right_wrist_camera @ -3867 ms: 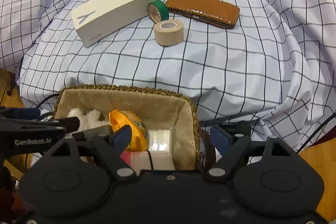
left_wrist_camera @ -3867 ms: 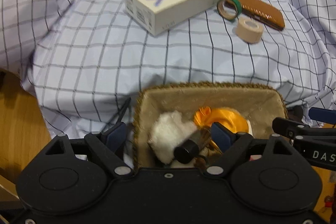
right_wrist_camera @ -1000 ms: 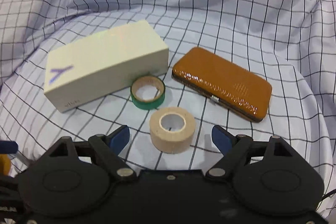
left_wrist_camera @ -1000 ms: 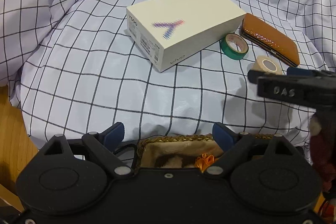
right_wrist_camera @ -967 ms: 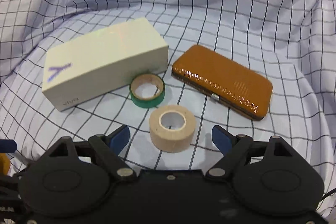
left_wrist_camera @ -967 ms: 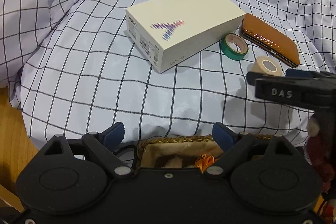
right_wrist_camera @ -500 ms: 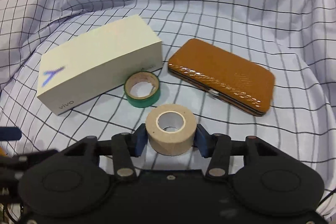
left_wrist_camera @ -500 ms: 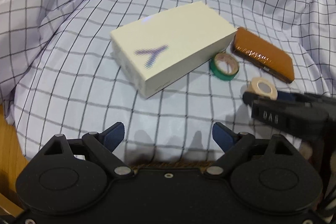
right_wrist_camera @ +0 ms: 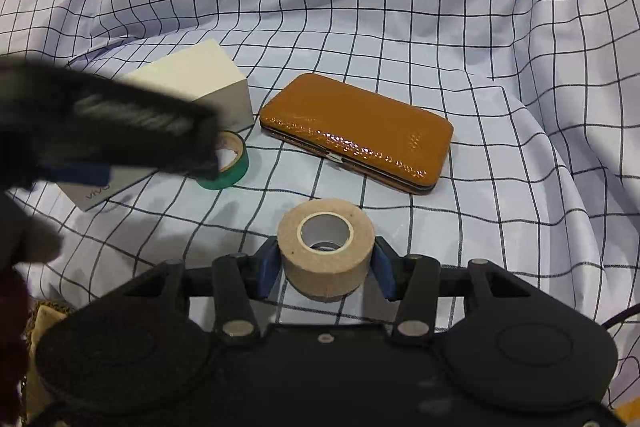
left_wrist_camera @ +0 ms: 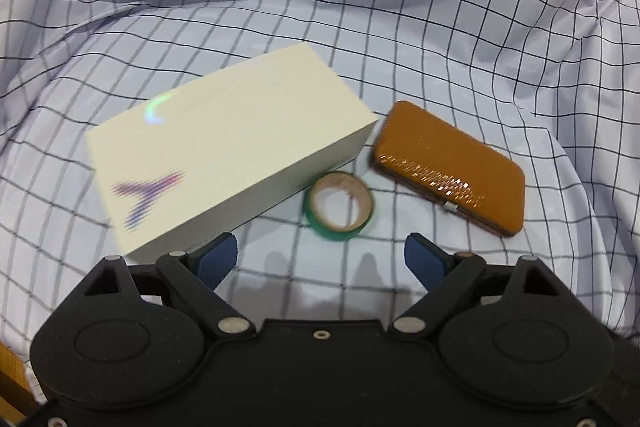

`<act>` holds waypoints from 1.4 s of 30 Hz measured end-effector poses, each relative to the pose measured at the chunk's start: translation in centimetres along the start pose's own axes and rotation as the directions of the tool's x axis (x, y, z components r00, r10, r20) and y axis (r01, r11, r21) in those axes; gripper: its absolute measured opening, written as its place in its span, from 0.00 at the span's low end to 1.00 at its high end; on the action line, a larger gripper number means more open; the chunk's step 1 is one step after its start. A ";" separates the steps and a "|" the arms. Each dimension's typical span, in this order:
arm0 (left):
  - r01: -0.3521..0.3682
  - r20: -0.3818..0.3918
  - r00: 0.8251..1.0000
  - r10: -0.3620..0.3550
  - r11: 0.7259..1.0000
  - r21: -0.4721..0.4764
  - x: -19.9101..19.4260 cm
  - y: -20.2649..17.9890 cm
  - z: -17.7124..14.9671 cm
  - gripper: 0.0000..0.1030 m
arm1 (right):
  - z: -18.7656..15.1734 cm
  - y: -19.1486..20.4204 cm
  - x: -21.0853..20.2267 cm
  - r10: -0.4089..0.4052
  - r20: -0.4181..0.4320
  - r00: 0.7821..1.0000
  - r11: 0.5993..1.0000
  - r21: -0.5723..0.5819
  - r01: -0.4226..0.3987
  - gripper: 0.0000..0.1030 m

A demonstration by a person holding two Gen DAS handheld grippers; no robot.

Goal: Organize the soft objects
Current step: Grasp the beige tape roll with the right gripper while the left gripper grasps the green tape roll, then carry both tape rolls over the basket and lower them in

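My right gripper (right_wrist_camera: 326, 269) is shut on the beige tape roll (right_wrist_camera: 326, 249), its blue pads pressing both sides. Just above the checked cloth (left_wrist_camera: 280, 267), my left gripper (left_wrist_camera: 322, 259) is open with nothing between its fingers, and the green tape roll (left_wrist_camera: 339, 205) lies a little beyond them. In the right wrist view the left gripper's black body (right_wrist_camera: 120, 131) crosses the left side, blurred, and partly hides the green tape roll (right_wrist_camera: 228, 163).
A cream phone box (left_wrist_camera: 228, 151) lies left of the green roll and a brown leather wallet (left_wrist_camera: 450, 167) lies right of it. Both show in the right wrist view as the box (right_wrist_camera: 192, 83) and the wallet (right_wrist_camera: 356, 131). A basket corner (right_wrist_camera: 40, 319) shows at bottom left.
My right gripper closed on the beige tape roll. My left gripper moved forward over the cloth, past the basket, toward the green roll and the box.
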State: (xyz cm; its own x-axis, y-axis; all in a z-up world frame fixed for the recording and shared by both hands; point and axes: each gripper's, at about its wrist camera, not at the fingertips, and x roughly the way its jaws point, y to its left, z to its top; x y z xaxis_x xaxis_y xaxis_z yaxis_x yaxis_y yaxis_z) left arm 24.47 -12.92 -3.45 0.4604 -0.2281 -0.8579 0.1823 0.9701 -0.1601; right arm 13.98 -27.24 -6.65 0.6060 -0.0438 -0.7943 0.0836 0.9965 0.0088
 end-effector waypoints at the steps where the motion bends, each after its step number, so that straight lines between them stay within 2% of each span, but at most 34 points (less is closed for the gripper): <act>1: 0.002 0.001 1.000 -0.002 1.000 -0.005 0.3 -0.3 0.1 0.84 | -0.2 0.0 0.0 -0.006 0.003 1.000 1.000 -0.002 0.006 0.47; 4: -0.011 0.015 1.000 0.012 1.000 -0.011 1.3 -1.2 0.6 0.84 | -0.4 -0.2 -0.1 -0.007 0.009 1.000 1.000 -0.002 0.007 0.47; 11: -0.026 -0.015 1.000 0.025 0.999 -0.034 4.0 -1.4 1.1 0.64 | -0.9 -0.8 -0.6 0.017 0.007 1.000 0.999 0.029 -0.017 0.47; 14: -0.020 -0.007 1.000 0.020 0.999 -0.034 4.6 -1.4 1.2 0.61 | -1.0 -0.9 -0.6 0.020 0.003 1.000 0.999 0.036 -0.020 0.47; 15: -0.013 0.004 1.000 0.013 1.000 -0.023 4.6 -1.5 1.3 0.54 | -1.2 -0.9 -0.7 0.021 0.003 1.000 0.999 0.038 -0.021 0.47; 17: -0.009 0.009 1.000 0.009 1.000 -0.003 4.4 -1.6 1.3 0.47 | -1.3 -0.8 -0.9 0.024 0.002 1.000 0.999 0.040 -0.024 0.47; 20: 0.032 -0.004 0.999 -0.032 0.999 0.003 3.8 -1.2 1.0 0.47 | -1.6 -0.6 -1.3 0.032 -0.002 0.999 0.998 0.050 -0.031 0.47; 24: 0.010 0.009 1.000 -0.010 0.999 0.041 1.7 -0.6 0.1 0.47 | -2.1 -0.4 -2.2 0.029 -0.003 1.000 0.998 0.056 -0.028 0.47; 28: 0.017 0.014 1.000 -0.018 0.999 0.050 -1.2 1.1 -1.3 0.47 | -2.7 -0.1 -4.0 0.032 0.008 0.999 0.997 0.068 -0.033 0.47; 34: 0.002 0.024 1.000 -0.005 0.995 0.097 -6.0 3.5 -4.3 0.47 | -4.3 1.1 -7.6 0.030 0.036 0.999 0.998 0.057 -0.032 0.47; 42: 0.013 0.002 1.000 -0.014 0.995 0.098 -10.4 6.4 -8.9 0.47 | -7.5 2.8 -12.0 0.074 0.036 0.997 0.996 0.048 -0.075 0.47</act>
State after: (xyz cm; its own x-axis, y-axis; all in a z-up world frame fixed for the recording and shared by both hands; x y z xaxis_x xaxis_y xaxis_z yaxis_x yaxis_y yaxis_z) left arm 13.09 -3.60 0.11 0.4598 -0.2416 -0.8545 0.2730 0.9541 -0.1229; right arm 0.98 -23.38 -1.67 0.6383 0.0270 -0.7693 0.0755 0.9924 0.0975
